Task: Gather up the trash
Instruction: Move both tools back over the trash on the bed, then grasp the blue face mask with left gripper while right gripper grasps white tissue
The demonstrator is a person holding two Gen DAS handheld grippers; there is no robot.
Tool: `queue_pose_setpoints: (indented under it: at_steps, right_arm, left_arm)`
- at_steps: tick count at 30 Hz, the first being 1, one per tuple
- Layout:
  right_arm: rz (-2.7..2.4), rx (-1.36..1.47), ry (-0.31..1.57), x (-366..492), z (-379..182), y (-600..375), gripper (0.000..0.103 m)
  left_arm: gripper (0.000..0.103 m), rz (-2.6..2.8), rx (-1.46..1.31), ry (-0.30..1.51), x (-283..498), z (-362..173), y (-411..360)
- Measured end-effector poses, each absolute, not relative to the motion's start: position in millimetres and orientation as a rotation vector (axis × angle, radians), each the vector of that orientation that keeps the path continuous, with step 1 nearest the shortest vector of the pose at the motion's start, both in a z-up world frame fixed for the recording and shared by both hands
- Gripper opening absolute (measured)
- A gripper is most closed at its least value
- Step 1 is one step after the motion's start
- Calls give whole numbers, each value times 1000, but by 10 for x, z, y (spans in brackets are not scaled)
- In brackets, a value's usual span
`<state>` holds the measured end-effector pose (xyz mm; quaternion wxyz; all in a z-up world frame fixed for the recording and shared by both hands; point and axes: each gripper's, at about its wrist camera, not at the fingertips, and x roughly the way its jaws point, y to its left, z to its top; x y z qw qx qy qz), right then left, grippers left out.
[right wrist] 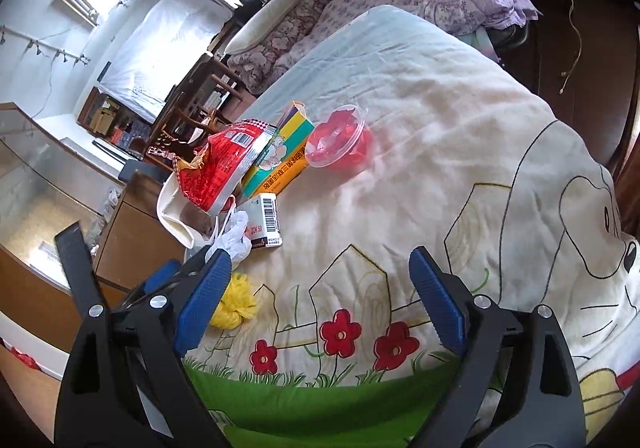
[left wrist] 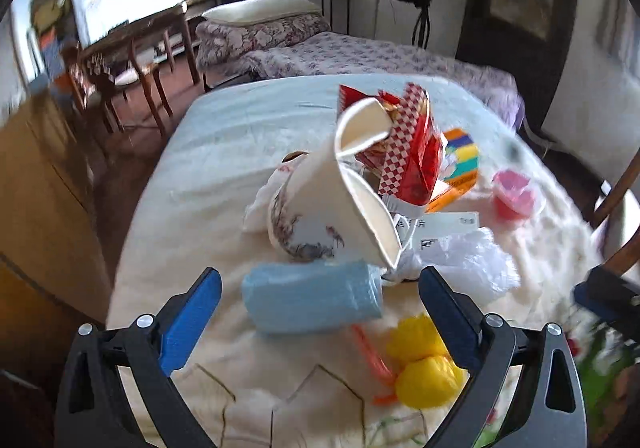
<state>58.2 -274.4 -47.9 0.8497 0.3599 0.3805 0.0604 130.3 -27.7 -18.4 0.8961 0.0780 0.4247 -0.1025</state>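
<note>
A cartoon-printed blanket [right wrist: 400, 136] carries all the trash. Biggest is a crushed white paper cup [left wrist: 336, 208], with a red snack wrapper [left wrist: 412, 152] behind it, then a pale blue roll [left wrist: 312, 298] and yellow wads [left wrist: 424, 360]. The left tool [left wrist: 320, 288] stands wide apart, straddling the blue roll without touching it. The right tool [right wrist: 320, 272] is also spread, over bare blanket, holding nothing.

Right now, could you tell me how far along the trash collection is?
Nothing looks collected: the red wrapper, clear cup and small box lie loose on the blanket. The left gripper stands open around the blue roll; the right gripper is open, empty.
</note>
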Motion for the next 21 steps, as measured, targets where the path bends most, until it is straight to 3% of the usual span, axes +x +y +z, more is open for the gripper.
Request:
queue_pose_setpoints:
  at_steps: [1,2,3,11,21]
  right_arm:
    - [128,757,799,583,-479,-2744,87]
    - [129,754,796,583,-473,-2742,87]
    - [130,753,794,578,-467,-2736,87]
    - [141,754,780,562,-438,-2740,87]
    - [203,580,759,549,-309,-2438,87]
  left_arm:
    - [79,-221,159,891,1328,-197,-294]
    - [58,-254,127,915,1348,-218,-264]
    - [56,-273,99,921,1346,-211,-234]
    - [53,-471,-95,691,811,216,6]
    - [54,-482,-288,593,444,344,437]
